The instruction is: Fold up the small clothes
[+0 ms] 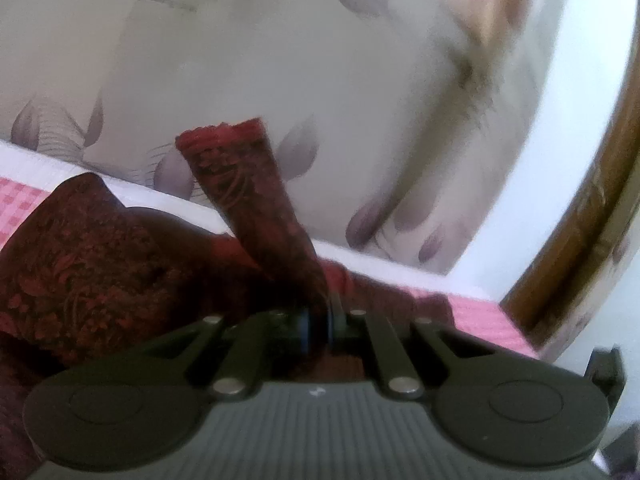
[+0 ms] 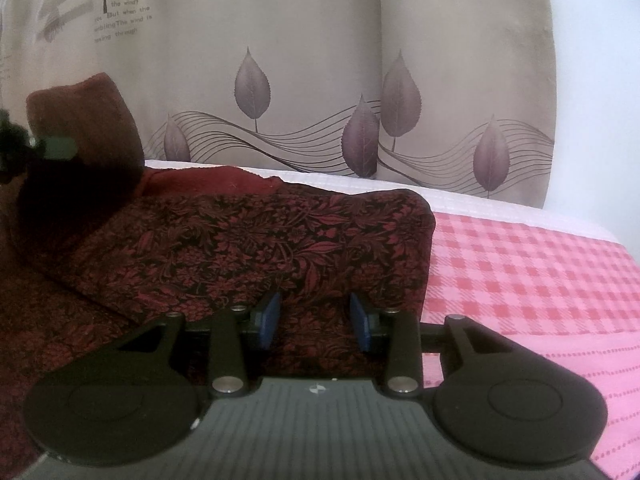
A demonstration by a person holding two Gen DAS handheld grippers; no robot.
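Note:
A dark red garment with a black floral print point(image 2: 256, 240) lies on a pink checked bed cover point(image 2: 520, 280). My left gripper point(image 1: 318, 320) is shut on a sleeve or edge of the garment point(image 1: 244, 200) and holds it lifted, so the strip stands up above the bed. In the right wrist view the left gripper point(image 2: 44, 148) shows at the far left, with the raised cloth point(image 2: 88, 120) beside it. My right gripper point(image 2: 316, 322) is open and empty, its blue pads point(image 2: 272, 320) low over the garment's near right part.
A beige curtain with purple leaf prints point(image 2: 320, 100) hangs behind the bed. A white bed edge point(image 2: 480, 200) runs along the far side. A wooden frame point(image 1: 580, 220) and a white wall point(image 1: 560, 120) are at the right in the left wrist view.

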